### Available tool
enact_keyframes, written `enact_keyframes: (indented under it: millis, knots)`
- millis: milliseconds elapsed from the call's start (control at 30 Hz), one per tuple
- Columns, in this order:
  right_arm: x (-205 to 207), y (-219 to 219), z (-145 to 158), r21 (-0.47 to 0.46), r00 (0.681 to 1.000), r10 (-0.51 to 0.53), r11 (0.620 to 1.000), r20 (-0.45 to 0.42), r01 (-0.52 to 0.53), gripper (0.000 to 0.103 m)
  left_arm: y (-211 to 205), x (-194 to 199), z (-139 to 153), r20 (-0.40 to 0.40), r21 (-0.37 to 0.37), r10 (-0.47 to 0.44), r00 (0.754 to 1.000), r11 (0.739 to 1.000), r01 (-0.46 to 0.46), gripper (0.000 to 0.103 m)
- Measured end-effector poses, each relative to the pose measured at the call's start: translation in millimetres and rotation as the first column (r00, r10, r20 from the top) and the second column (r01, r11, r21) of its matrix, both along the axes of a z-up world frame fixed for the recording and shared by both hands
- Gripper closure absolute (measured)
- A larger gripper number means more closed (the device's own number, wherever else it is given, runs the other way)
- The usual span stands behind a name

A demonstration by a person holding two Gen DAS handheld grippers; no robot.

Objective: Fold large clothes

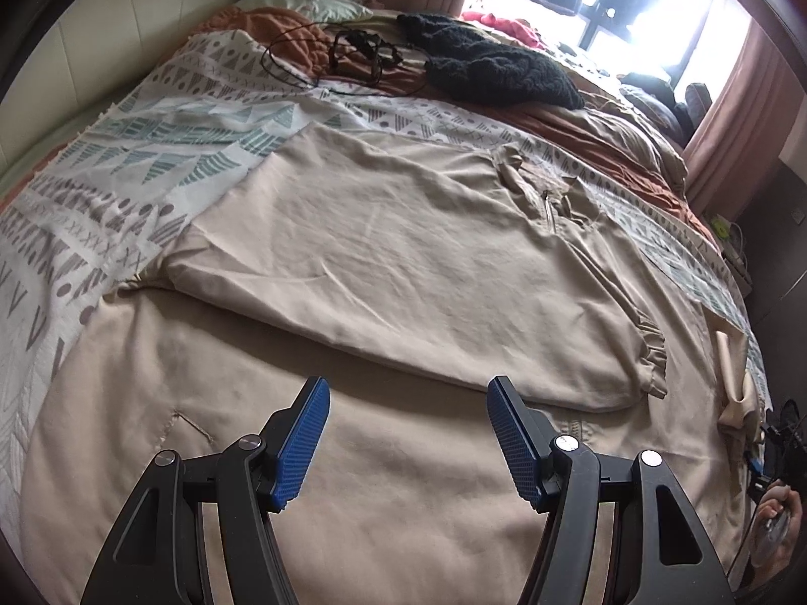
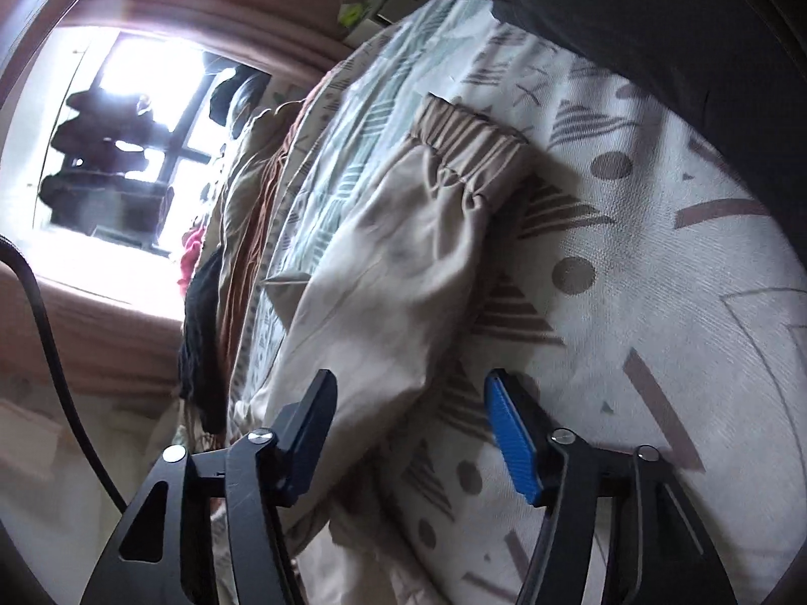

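Here, a large beige cotton jacket [image 1: 383, 262] with a short zip at its collar lies spread flat on a bed, over a white bedspread [image 1: 126, 186] printed with grey and teal triangles. One sleeve is folded across the jacket's body, its gathered elastic cuff [image 1: 650, 363] lying toward the right side of the left wrist view. The left gripper [image 1: 408, 433], black with blue ribbed pads, hovers above the jacket's lower part with its fingers spread wide, holding nothing.

In the right wrist view, the right gripper [image 2: 411, 428] is likewise spread apart and empty. The other beige sleeve [image 2: 383, 272] runs between its fingers and beyond, lying rumpled on the patterned bedspread [image 2: 630, 262], and ends in a ribbed tan cuff [image 2: 474, 136].

Farther up the bed lie a dark knitted garment [image 1: 499, 65], a tangle of black cable [image 1: 353, 55], rust-orange bedding [image 1: 282, 30] and a pale green pillow [image 1: 307, 2]. A bright window [image 1: 605, 5] with pink curtains stands behind.
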State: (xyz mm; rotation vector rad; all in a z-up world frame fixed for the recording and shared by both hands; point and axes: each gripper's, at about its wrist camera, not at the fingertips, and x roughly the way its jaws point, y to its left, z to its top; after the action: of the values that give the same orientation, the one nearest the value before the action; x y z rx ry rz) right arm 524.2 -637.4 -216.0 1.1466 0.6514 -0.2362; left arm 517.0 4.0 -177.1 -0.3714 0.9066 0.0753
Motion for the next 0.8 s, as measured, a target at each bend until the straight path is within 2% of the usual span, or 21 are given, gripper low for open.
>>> enact_keyframes:
  millis: [67, 133, 200, 233, 300, 433, 500, 600, 800]
  knots:
    - [8, -6, -9, 0.034, 1.0, -0.007, 0.999, 0.002, 0.007, 0.06, 0, 0, -1, -0.003, 0.006, 0.0, 1.0, 1.0, 0.0, 0.037]
    - [13, -10, -18, 0.07, 1.0, -0.016, 0.997, 0.006, 0.016, 0.08, -1, 0, 0, 0.005, 0.029, 0.0, 1.0, 1.0, 0.0, 0.037]
    - [16, -8, -23, 0.075, 1.0, -0.016, 0.997, 0.007, 0.016, 0.093, -2, 0, 3, 0.012, 0.034, -0.003, 1.0, 0.999, 0.003, 0.037]
    - [15, -8, -24, 0.072, 1.0, -0.02, 0.997, 0.004, 0.02, 0.096, -1, -2, 5, 0.018, 0.031, -0.006, 1.0, 1.0, 0.006, 0.037]
    - [10, -5, -15, 0.072, 0.999, -0.028, 0.997, 0.023, 0.026, 0.098, 0, -3, 9, 0.027, 0.028, -0.009, 1.0, 1.0, 0.008, 0.037]
    - [1, 9, 29, -0.023, 0.993, 0.006, 1.0, 0.12, -0.003, 0.098, 8, -10, 18, 0.057, 0.027, -0.001, 0.998, 1.0, 0.0, 0.037]
    - [-5, 27, 60, -0.089, 0.983, 0.047, 0.996, 0.18, -0.032, 0.099, 13, -13, 22, 0.077, 0.02, 0.005, 0.997, 1.0, -0.007, 0.037]
    - [-7, 51, 95, -0.178, 0.971, 0.105, 0.982, 0.214, -0.067, 0.099, 24, -18, 29, 0.111, 0.008, 0.019, 0.994, 1.0, -0.02, 0.037]
    - [-15, 108, 154, -0.282, 0.931, 0.214, 0.951, 0.295, -0.129, 0.099, 50, -23, 27, 0.112, -0.039, 0.053, 0.992, 0.998, -0.049, 0.037]
